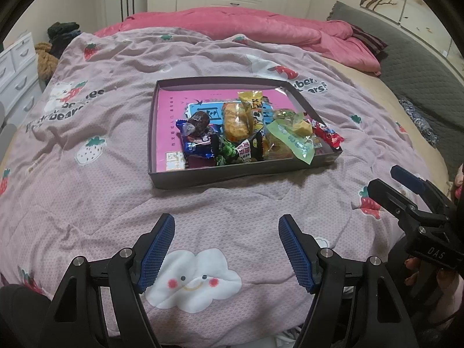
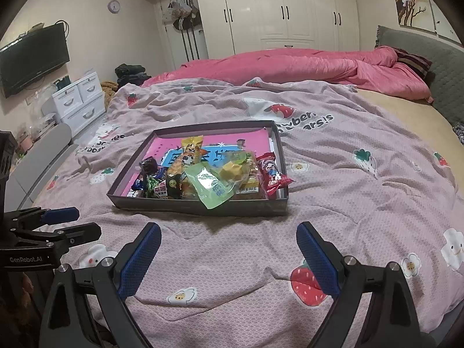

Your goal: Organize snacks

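Blue-padded fingers (image 1: pixel 158 256) of the left gripper (image 1: pixel 226 249) frame the bottom of the left wrist view, standing well apart with nothing between them, above a smiling white cloud print (image 1: pixel 192 279) on the pink strawberry quilt (image 1: pixel 87 203). Right gripper (image 2: pixel 229 256) likewise: jaws wide, empty, hanging over bare quilt near a strawberry print (image 2: pixel 307 285).

Both grippers short of the target. Shallow dark box tray (image 1: pixel 152 133) sits mid-bed, ahead of both. Snacks all lie inside it, heaped toward its near right corner; far and left parts of the pink liner bare.

Contents, as far as can be told:
- pale green pouch (image 1: pixel 293 142), overhanging the near rim
- red packet (image 1: pixel 326 133) against the right wall
- yellow packet (image 1: pixel 252 101), standing up at the back
- clear-wrapped golden pastry (image 1: pixel 235 123)
- dark blue wrapper (image 1: pixel 197 145), left end of the heap
- small green-and-black sweets beside it, too jumbled to separate

Judgement: task at its start, or between picks; nothing is gripped. Next move calls for reaching forward over the near rim and closing on one loose-lying piece; green pouch looks the easiest, being topmost and nearest.

Writing: quilt reads partly "berries", "bears"; gripper bodies read "GenRobot.AI" and "DAS". Wrapper characters not legible.
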Motion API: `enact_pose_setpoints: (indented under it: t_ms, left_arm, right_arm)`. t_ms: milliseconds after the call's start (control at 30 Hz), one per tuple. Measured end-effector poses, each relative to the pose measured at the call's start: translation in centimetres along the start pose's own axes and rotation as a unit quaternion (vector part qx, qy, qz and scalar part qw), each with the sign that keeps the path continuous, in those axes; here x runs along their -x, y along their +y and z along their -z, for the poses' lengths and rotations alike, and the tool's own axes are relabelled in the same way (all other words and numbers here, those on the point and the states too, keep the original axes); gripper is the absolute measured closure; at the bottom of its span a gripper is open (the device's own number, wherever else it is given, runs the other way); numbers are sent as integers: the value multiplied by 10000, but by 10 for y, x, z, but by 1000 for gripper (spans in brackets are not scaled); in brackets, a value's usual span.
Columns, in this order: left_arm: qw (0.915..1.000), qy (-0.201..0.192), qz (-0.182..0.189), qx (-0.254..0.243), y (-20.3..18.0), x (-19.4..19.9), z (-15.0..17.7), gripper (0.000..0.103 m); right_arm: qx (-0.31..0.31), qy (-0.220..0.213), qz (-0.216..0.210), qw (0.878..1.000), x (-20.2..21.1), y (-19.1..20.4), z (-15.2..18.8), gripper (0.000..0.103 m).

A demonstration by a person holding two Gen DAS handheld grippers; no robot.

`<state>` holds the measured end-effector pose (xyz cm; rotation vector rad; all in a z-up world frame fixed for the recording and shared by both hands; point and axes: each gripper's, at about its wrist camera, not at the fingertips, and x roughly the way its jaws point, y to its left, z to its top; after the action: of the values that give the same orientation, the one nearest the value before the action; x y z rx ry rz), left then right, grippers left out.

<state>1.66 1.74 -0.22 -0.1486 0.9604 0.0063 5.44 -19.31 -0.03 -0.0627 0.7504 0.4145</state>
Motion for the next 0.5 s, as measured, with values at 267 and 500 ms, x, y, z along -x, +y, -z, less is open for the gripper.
enact_pose_setpoints:
  t_ms: [267, 500]
  left_arm:
    - [10000, -23, -57, -21, 2, 2, 0, 27]
    - [9999, -26, -99, -66, 0, 2, -1, 27]
  right_arm:
    - [-8, 14, 2, 10000, -1, -1, 0, 8]
    - [-6, 21, 5, 10000, -1, -1, 0, 8]
